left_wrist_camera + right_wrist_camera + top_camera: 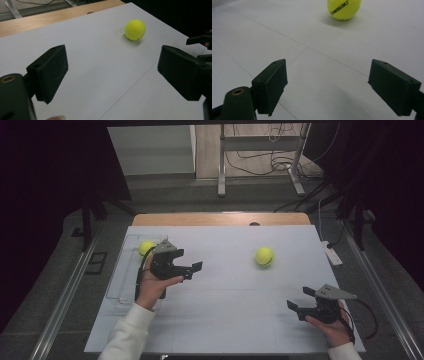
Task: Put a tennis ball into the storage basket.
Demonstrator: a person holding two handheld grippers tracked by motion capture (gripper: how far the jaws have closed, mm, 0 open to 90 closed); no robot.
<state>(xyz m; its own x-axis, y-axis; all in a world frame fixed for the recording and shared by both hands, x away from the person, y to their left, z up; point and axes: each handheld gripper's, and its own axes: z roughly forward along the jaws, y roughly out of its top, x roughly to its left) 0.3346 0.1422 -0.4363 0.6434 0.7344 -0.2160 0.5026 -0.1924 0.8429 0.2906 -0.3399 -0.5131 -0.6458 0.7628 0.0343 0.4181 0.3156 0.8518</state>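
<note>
I see the white table (225,320) with a clear tray (117,280) along its left edge. My left gripper (192,270) hangs just beside the tray, jaws wide apart, empty. My right gripper (297,302) sits near the table's front right corner, jaws also spread, holding nothing. One yellow tennis ball (264,256) lies free right of centre, well apart from both grippers. A second tennis ball (145,247) rests in the tray's far end.

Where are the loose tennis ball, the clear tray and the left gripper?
loose tennis ball (264,256), high view, ball's middle
clear tray (119,270), high view, left wall
left gripper (193,270), high view, between fingertips
</note>
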